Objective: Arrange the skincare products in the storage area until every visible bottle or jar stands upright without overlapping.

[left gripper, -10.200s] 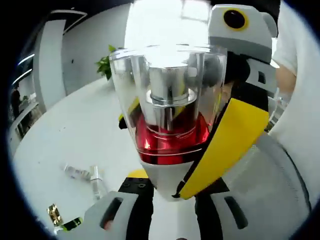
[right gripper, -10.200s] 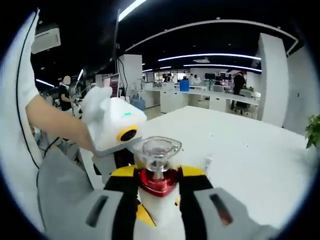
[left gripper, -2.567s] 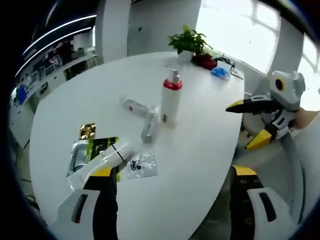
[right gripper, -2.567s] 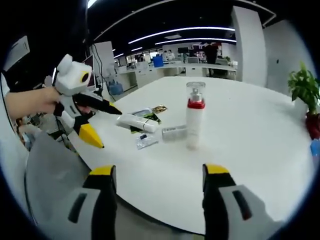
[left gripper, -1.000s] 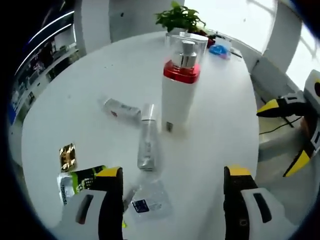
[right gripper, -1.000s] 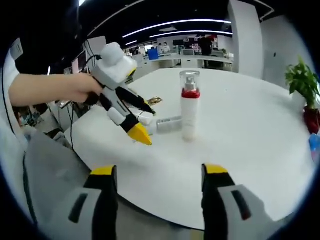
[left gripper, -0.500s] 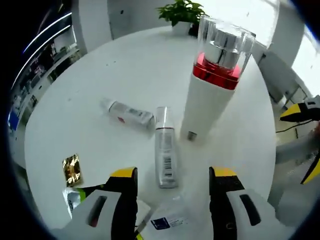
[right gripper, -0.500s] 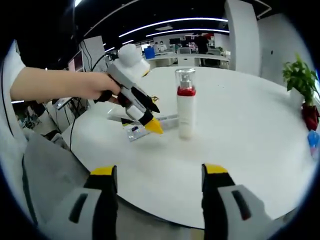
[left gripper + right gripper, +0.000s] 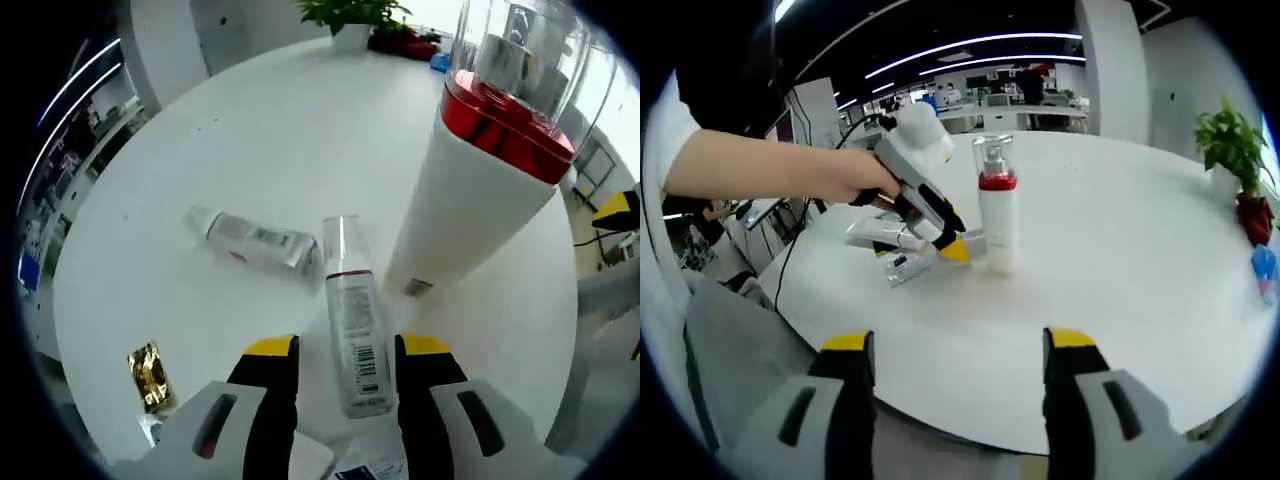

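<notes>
White round table [image 9: 200, 130] carries the products. One pump bottle [image 9: 490, 180] with a red collar stands upright. Just beside it a slim clear bottle [image 9: 352, 320] lies flat, its lower end between the spread jaws of the left gripper [image 9: 335, 358], not clamped. Another small tube [image 9: 255, 238] lies flat nearby. Right gripper [image 9: 958, 345] hangs wide apart near the table edge, holding nothing.

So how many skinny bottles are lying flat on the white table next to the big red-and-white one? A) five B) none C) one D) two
D: two slim bottles lie flat on the table, one between the left gripper's jaws and another beside it, while the red-collared pump bottle stands upright.
</notes>
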A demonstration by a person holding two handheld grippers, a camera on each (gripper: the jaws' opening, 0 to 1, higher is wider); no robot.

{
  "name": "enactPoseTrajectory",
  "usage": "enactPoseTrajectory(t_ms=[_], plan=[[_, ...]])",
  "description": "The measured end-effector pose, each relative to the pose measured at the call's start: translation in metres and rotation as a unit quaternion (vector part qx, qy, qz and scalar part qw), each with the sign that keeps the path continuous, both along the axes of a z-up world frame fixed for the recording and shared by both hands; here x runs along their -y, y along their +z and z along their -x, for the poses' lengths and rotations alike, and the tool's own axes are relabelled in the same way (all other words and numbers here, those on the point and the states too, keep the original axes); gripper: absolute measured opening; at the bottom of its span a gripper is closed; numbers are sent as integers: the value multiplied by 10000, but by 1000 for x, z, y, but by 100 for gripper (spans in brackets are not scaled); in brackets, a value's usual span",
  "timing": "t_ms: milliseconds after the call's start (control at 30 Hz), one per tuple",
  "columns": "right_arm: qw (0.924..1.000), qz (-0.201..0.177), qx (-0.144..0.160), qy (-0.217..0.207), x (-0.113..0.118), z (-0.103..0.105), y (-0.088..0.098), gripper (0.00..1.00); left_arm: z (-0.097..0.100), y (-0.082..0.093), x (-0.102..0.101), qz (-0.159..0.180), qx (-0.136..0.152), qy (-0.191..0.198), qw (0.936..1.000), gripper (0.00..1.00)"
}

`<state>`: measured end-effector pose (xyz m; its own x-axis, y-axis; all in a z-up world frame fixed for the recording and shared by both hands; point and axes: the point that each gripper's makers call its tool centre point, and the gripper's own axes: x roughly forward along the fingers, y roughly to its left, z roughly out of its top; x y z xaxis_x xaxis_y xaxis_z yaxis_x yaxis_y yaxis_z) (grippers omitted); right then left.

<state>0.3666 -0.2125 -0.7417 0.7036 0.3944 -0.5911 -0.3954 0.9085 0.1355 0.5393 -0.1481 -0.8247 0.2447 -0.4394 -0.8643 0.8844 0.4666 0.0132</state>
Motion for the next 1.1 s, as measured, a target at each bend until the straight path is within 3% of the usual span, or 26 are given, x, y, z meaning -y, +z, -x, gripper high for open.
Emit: enactPoseTrajectory(t_ms=[333, 633, 1100], plan=[[10000, -9, -43, -47, 1, 0, -1, 68, -11, -3, 9, 9, -174, 100, 9998, 28], [10000, 2, -56, -35, 1, 0, -2, 68, -14, 0, 8, 31, -143, 210, 9997, 18], [10000, 28, -43, -6, 0, 0, -2, 67, -7, 15, 6, 344, -124, 358, 9987, 17]])
